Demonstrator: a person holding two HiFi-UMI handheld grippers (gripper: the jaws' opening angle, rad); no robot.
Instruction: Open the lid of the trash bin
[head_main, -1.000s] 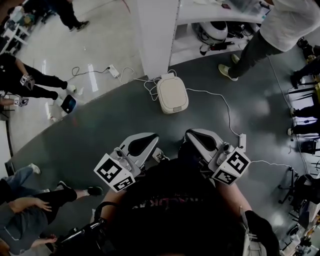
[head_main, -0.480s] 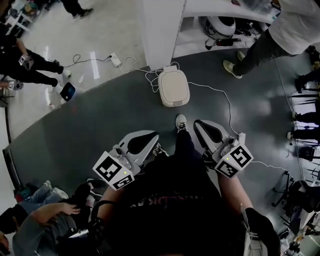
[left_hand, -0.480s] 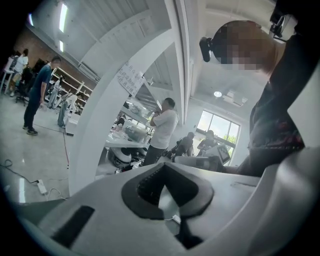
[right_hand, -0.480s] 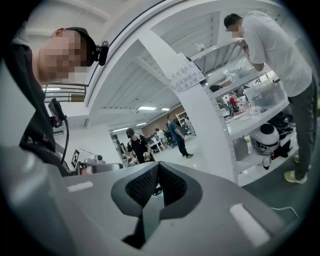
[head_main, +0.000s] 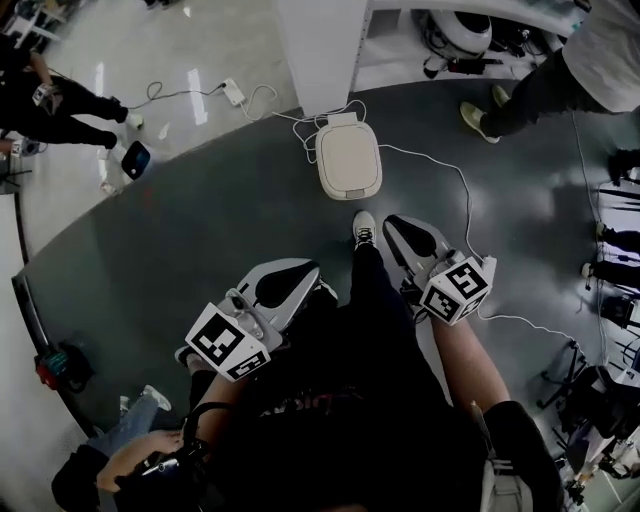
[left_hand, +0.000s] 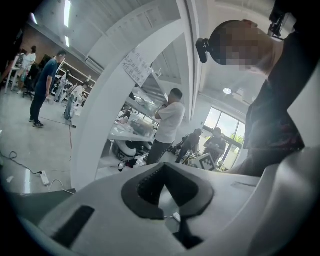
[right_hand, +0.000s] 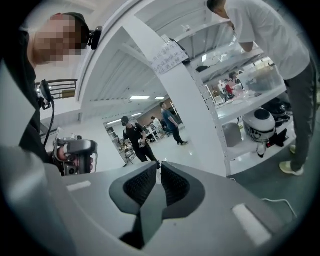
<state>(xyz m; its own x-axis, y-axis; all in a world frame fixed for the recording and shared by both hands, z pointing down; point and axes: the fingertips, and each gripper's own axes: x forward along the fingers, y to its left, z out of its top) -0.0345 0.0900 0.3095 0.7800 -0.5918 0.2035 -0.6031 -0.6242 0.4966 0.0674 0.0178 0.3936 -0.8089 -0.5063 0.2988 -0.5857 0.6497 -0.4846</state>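
Observation:
The cream trash bin (head_main: 349, 160) stands on the dark floor by the white pillar, its lid down. Both grippers hang well short of it, near the person's legs. My left gripper (head_main: 303, 275) is at lower left; in the left gripper view its pads (left_hand: 150, 187) stand apart with only floor between them. My right gripper (head_main: 396, 226) is nearer the bin, beside the person's forward shoe (head_main: 364, 228). Its jaws have just been opening: in the right gripper view a narrow gap (right_hand: 160, 172) shows between the pads, with nothing in it.
A white cable (head_main: 440, 175) runs from the bin past the right gripper. A power strip (head_main: 236, 92) lies on the pale floor. The white pillar (head_main: 320, 50) and a shelf unit (head_main: 450, 45) stand behind the bin. People stand at the right (head_main: 560, 80) and left (head_main: 50, 105).
The person has stepped toward the bin, one shoe now out in front. The right gripper has moved forward and lower beside that shoe. The left gripper has shifted only a little.

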